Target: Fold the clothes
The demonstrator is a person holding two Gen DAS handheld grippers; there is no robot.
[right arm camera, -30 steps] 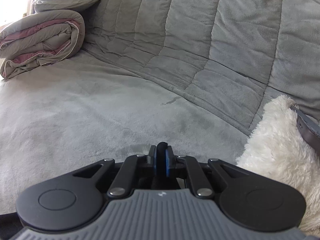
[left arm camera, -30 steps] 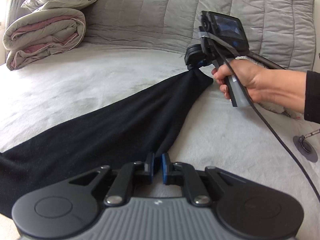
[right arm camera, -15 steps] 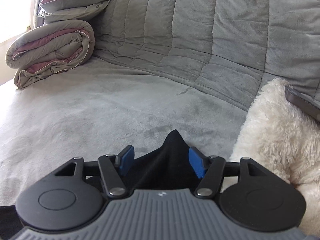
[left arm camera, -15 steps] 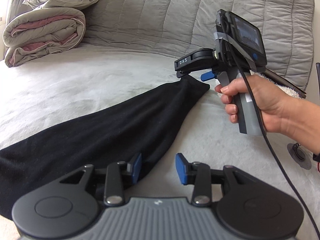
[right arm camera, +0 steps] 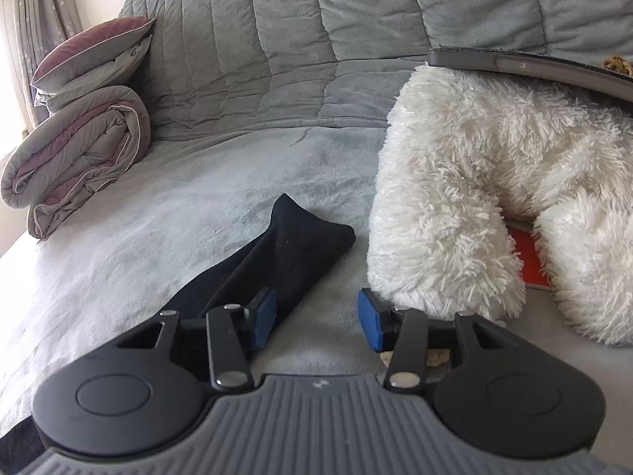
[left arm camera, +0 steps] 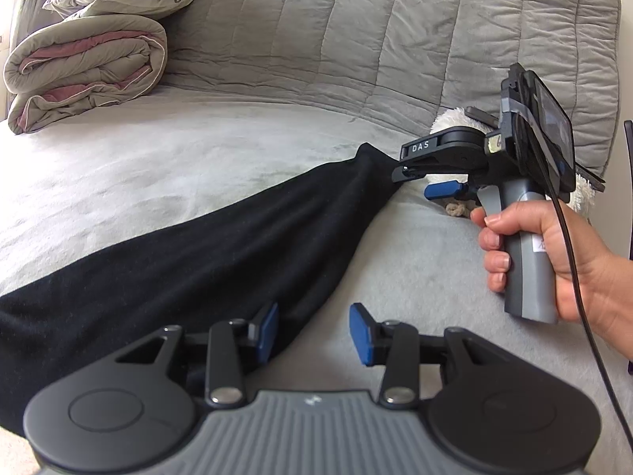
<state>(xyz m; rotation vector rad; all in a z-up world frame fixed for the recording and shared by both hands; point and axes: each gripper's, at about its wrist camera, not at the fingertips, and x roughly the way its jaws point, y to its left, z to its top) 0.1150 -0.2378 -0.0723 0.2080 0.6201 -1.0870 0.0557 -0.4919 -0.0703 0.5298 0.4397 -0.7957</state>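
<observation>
Two grippers stand unloaded over the long black knit garment (left arm camera: 205, 245) lying flat on the grey bed cover (left arm camera: 198, 150). Left gripper (left arm camera: 312, 330): jaws parted, garment edge beside its left pad. Right gripper (right arm camera: 316, 318): jaws closing, nothing between them, garment tip just left, white fluffy cushion (right arm camera: 474, 182) right.

Black garment (left arm camera: 178, 261) runs off the left edge; its far end is unseen

Both wrist cameras sit low, close over the bed (left arm camera: 198, 166), tilted downward; both share the black garment (left arm camera: 198, 253) and, at ten o'clock, the rolled duvet (right arm camera: 79, 158).
</observation>
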